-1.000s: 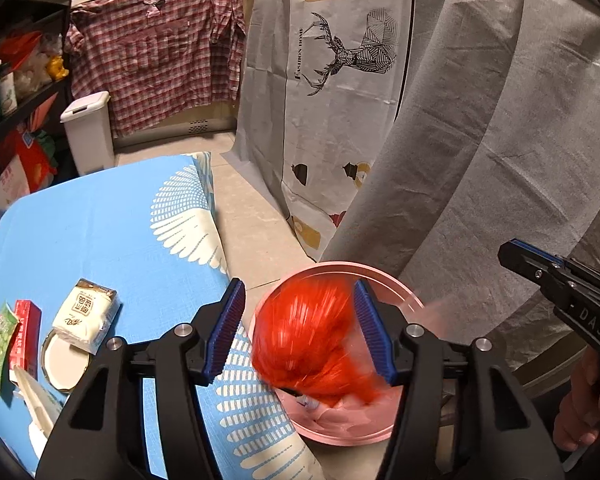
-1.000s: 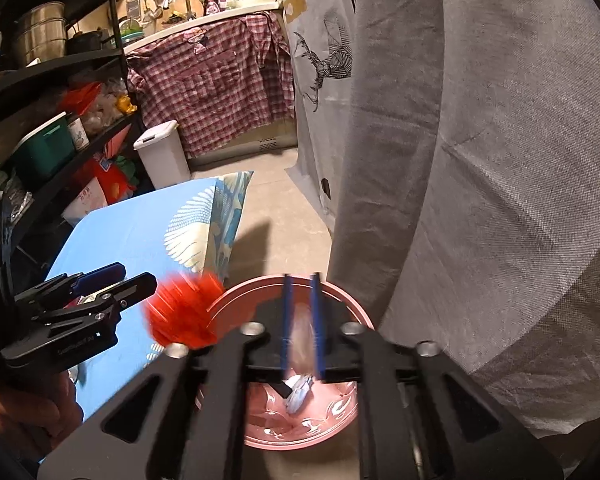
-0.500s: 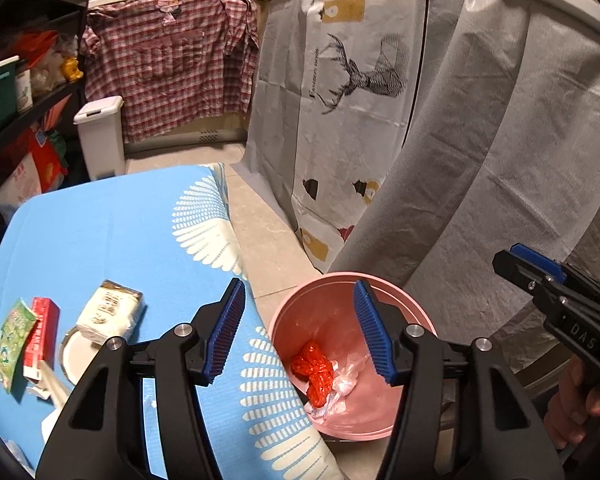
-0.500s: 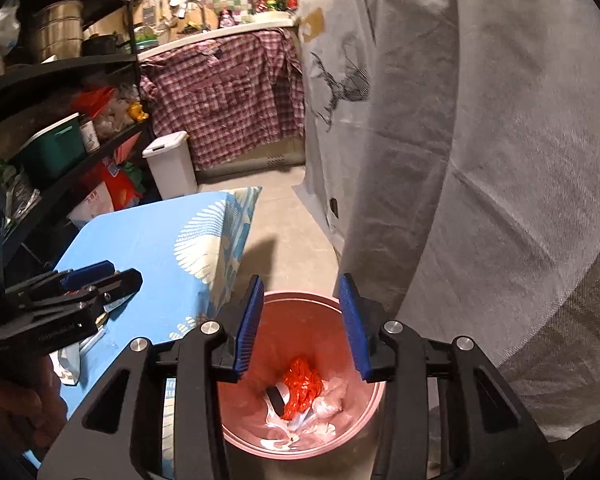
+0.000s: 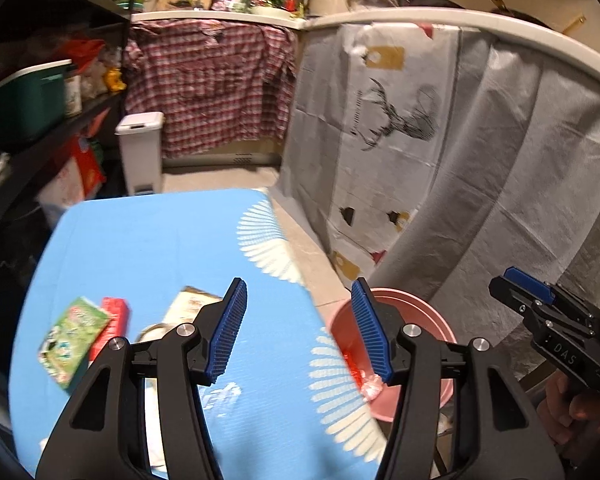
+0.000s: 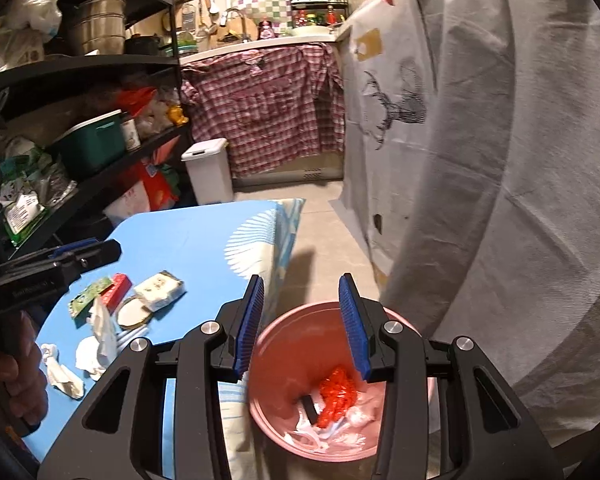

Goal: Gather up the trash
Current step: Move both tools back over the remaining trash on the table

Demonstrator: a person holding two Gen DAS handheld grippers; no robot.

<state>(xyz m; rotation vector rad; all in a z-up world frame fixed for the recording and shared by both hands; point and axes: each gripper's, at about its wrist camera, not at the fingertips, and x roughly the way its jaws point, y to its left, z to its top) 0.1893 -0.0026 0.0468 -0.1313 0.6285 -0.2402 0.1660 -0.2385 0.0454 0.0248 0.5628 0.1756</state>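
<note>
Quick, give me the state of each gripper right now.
Left gripper: open, nothing between the pads, over the blue table.
Right gripper: open and empty, jaws just opened, above the pink bin.

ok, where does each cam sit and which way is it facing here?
Left wrist: on the left gripper, looking down over the blue table; the right gripper and a hand show at right.
Right wrist: on the right gripper, above the pink bin; the left gripper shows at left.
Shared: table, bin, white pedal bin, plaid cloth.
</note>
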